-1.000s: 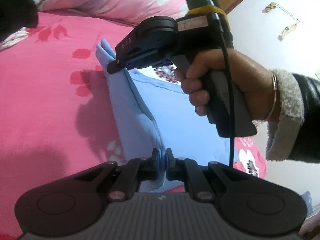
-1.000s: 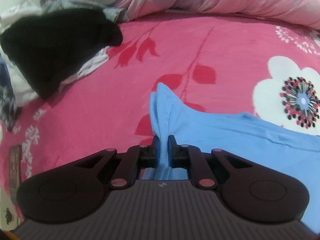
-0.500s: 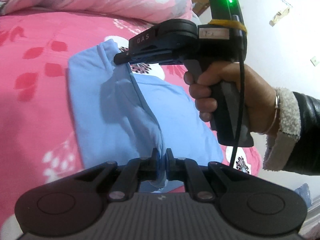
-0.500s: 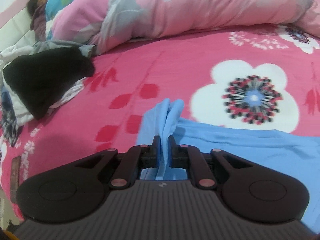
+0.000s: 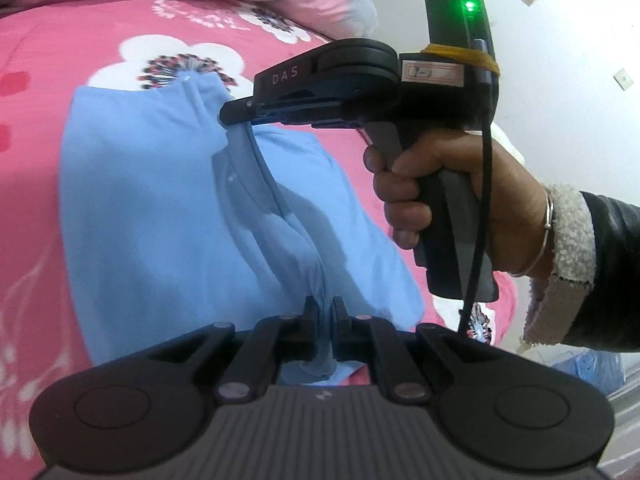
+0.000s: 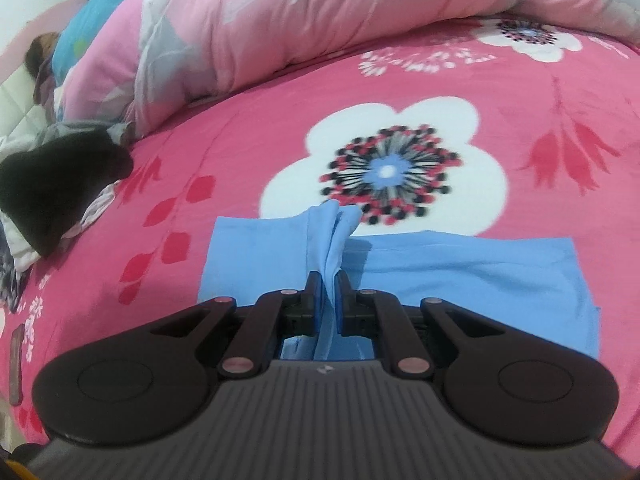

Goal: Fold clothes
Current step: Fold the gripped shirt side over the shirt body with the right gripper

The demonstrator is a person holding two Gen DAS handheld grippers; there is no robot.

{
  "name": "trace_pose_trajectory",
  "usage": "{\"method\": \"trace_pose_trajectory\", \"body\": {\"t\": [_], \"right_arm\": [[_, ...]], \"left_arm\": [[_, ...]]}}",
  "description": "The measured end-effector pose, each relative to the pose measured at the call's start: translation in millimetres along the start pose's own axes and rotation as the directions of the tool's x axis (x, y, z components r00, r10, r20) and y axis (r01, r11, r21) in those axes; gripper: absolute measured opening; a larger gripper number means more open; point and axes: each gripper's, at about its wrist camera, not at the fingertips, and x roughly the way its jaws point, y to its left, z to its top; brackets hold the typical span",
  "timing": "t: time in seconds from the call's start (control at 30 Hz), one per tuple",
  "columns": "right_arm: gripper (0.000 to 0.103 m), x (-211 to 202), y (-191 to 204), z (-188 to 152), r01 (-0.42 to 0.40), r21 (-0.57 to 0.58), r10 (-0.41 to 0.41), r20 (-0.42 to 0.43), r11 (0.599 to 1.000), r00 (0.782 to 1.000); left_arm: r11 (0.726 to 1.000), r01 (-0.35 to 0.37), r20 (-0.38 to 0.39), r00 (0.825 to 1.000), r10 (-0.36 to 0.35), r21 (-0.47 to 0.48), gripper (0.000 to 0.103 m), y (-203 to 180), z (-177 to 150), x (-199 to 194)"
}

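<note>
Bed: a pink bedspread [image 6: 248, 148] printed with white flowers and red leaves covers the bed and carries everything in view.
Room: a white wall [image 5: 560, 60] stands behind the person's hand in the left wrist view; a pale quilted panel shows at the far left edge of the right wrist view.
Far edge: a rolled pink duvet [image 6: 320, 28] lies along the back of the bed, with a blue piece of bedding [image 6: 94, 12] past its left end.
Left side: a black garment [image 6: 52, 184] sits on a heap of pale clothes near the bed's left edge, well apart from the blue cloth.
Task's thing: a light blue garment [image 5: 152, 208] lies spread on the bedspread, its far edge just below a large white flower [image 6: 384, 168]; a ridge of it is lifted between the two grippers.
Left hand-held gripper [image 5: 325, 312]: closed on a pinch of the blue garment at its near end; the cloth runs up between the fingers.
Right hand-held gripper [image 6: 327, 284]: closed on a bunched fold of the blue garment at its far edge; in the left wrist view its tip [image 5: 236, 114] meets the raised cloth.
Person: a hand [image 5: 440, 188] grips the handle of the right hand-held gripper, with a bracelet and a fleecy cuff on a dark sleeve [image 5: 608, 272].
Open room: bare bedspread lies to the left of the garment and beyond it up to the duvet; to the right it reaches the bed's edge, where a blue bag [image 5: 588, 364] shows below.
</note>
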Motion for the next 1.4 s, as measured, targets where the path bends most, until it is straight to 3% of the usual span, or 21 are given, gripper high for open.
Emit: {"method": "trace_pose_trajectory", "body": {"t": [0.67,1.4], "right_arm": [[0.005,-29.4,-102.6,0.1,0.013,0.055,-0.015,0.036,0.998,0.999],[0.005,-31.7,-160.0,-16.0,0.004,0.106,-0.006,0.02,0.994,1.0]], "left_arm": [[1.0,0.018,-0.019,1.0,-0.018,0.025,0.007,-59.0,17.5,77.3],[1.0,0.01,-0.065,0.998,-0.01,0.011,0.007,-79.9,17.6,129.1]]}}
